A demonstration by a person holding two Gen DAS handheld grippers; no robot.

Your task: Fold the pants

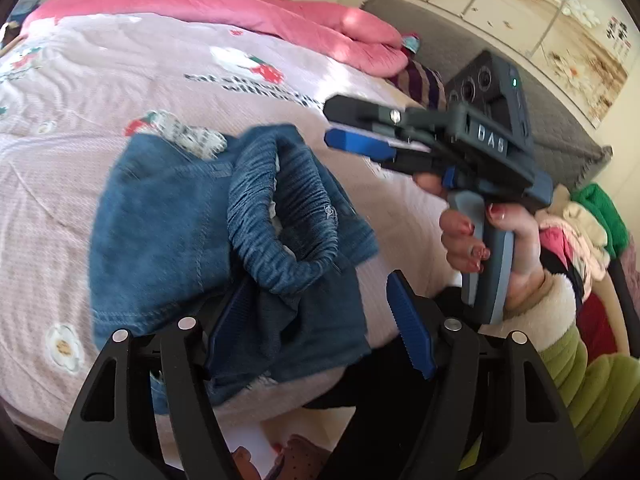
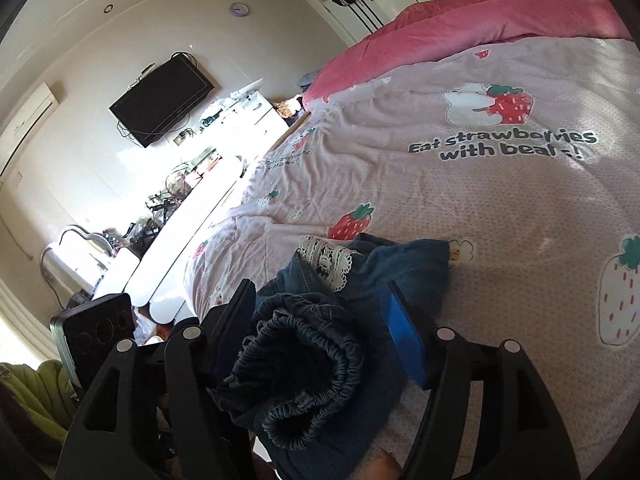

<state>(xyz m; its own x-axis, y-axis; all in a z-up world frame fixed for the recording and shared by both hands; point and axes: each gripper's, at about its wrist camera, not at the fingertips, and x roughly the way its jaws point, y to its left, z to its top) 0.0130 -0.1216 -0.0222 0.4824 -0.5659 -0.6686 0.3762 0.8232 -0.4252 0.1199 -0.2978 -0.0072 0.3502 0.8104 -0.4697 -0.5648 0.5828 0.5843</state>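
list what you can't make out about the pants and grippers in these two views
- Legs of the pants: left wrist view is motion-blurred and the fabric is bunched, so the fold state is unclear.
- Lower pants edge in the right wrist view: cut off behind the right hand-held gripper.
- Left hand-held gripper: its left finger is behind denim, so contact is unclear.
- Bedspread lettering: wrinkled, last word unreadable.

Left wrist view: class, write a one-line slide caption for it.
Open left gripper over bunched blue pants on a pink bedspread, right gripper alongside.
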